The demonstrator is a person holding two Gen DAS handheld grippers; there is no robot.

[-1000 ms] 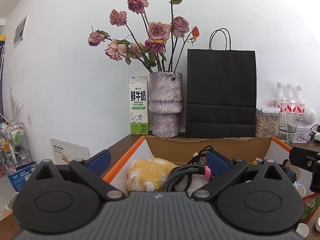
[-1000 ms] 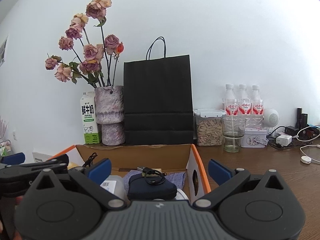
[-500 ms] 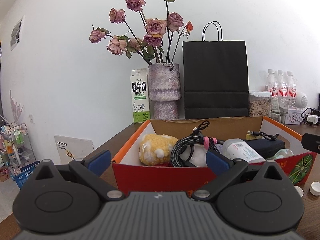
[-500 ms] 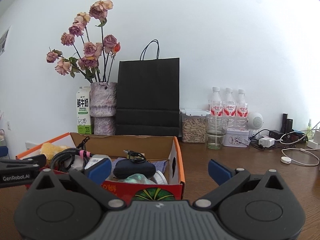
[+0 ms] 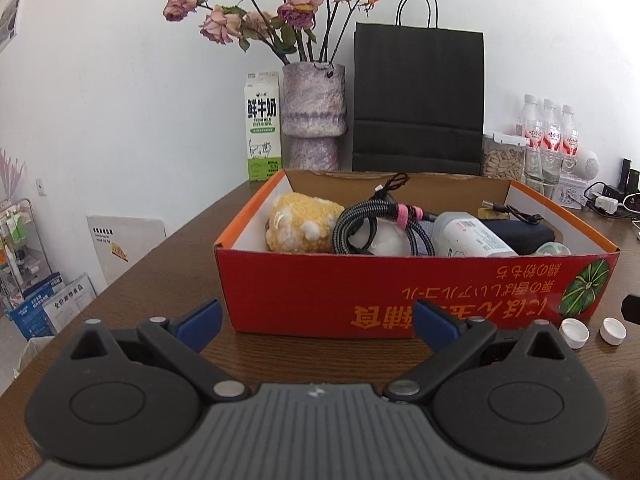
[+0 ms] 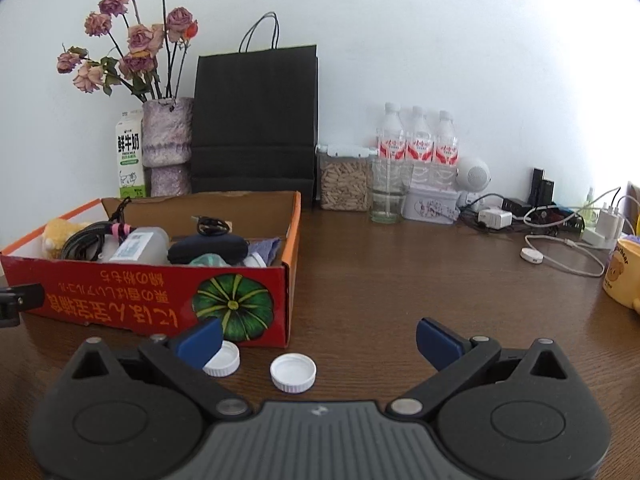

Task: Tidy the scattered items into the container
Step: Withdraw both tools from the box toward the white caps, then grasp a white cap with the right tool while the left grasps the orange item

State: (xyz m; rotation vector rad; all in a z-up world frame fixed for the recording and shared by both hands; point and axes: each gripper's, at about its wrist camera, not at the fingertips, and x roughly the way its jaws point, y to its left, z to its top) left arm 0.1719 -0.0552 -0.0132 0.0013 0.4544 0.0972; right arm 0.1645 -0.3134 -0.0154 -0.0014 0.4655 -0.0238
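Both grippers pulled back from box (image 5: pixel 400 288) since a second ago. Left gripper (image 5: pixel 316 320) wide open, empty; right gripper (image 6: pixel 318 338) same. Two caps (image 6: pixel 293 372) left on table, near box front; pick next.

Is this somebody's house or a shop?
Most likely a home, perhaps a lived-in office. A brown wooden table against a white wall holds a purple vase of dried roses, a white-and-green milk carton and white phone chargers with cables, everyday things rather than goods for sale.
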